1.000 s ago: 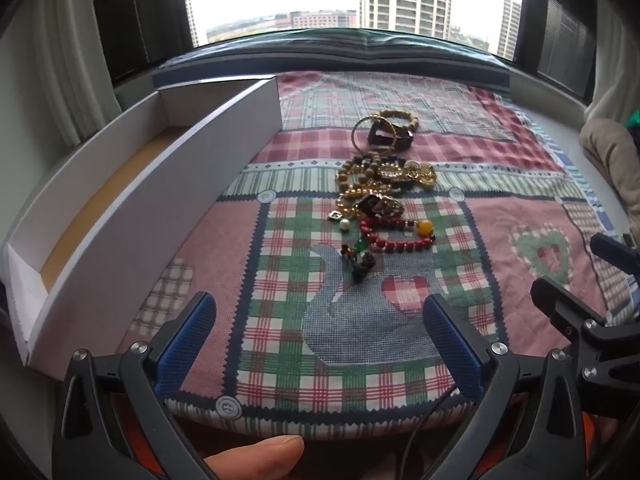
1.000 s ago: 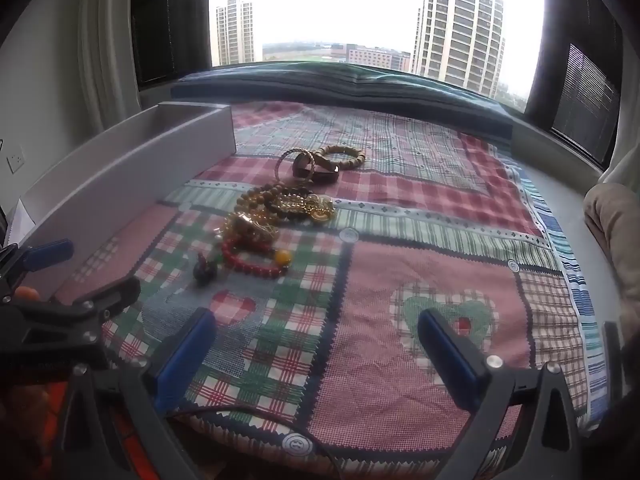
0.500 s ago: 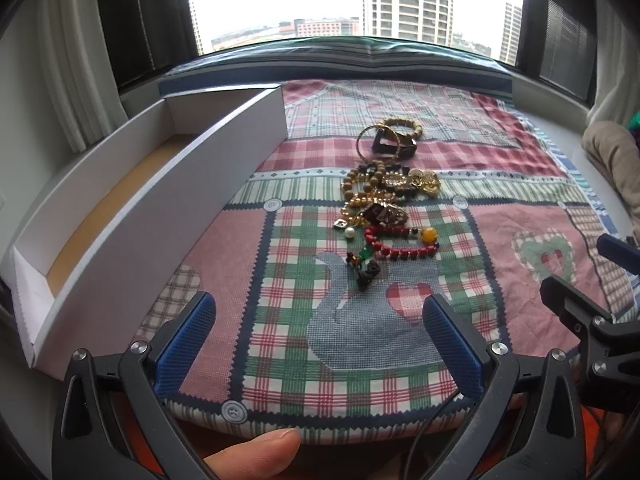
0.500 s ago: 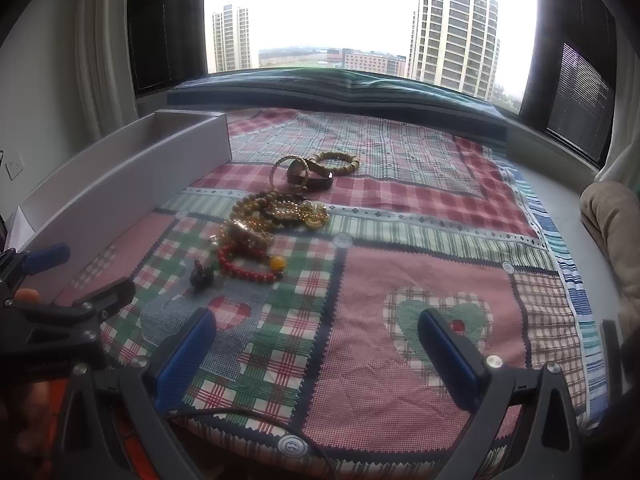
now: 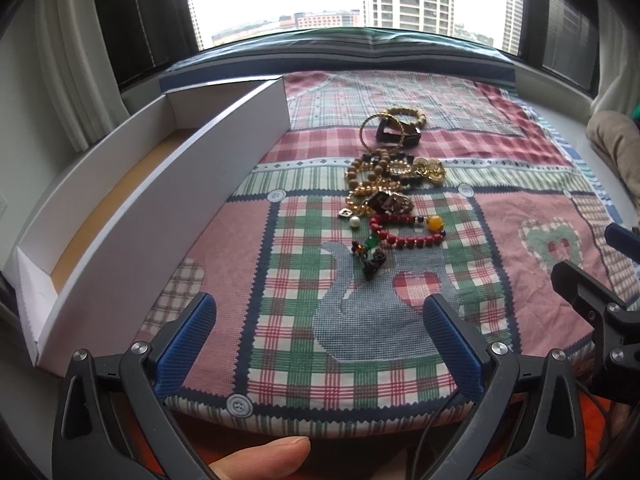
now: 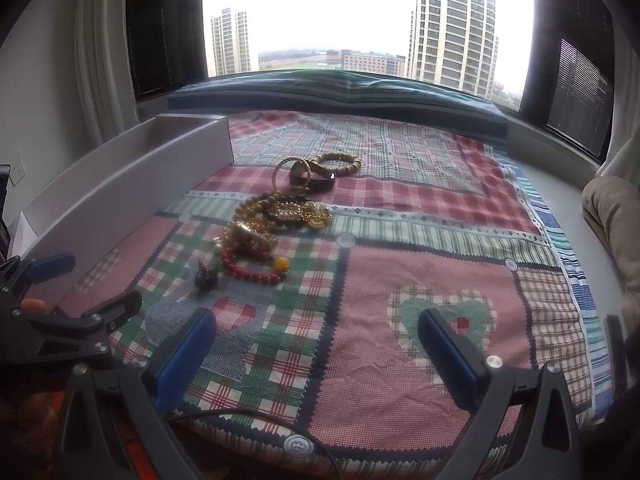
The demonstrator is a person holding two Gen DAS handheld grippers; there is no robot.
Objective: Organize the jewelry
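A pile of jewelry (image 5: 390,184) lies in a line on the patchwork cloth (image 5: 520,216): a wooden bead bracelet (image 5: 404,114) and dark watch (image 5: 400,134) farthest, gold chains in the middle, a red bead bracelet (image 5: 408,232) and a dark knotted charm (image 5: 372,262) nearest. The pile also shows in the right wrist view (image 6: 276,216). My left gripper (image 5: 318,344) is open and empty, short of the charm. My right gripper (image 6: 316,354) is open and empty, right of the pile. A long white box (image 5: 160,200) with a tan floor stands open at the left.
The cloth covers a round-fronted surface below a wide window. A beige cushion (image 6: 612,216) lies at the far right. The right gripper's fingers (image 5: 580,284) show at the left view's right edge; the left gripper's fingers (image 6: 80,316) show at the right view's left edge.
Both grippers have moved a little forward toward the jewelry, and the views have tilted slightly. Both stay open and nothing has been touched.
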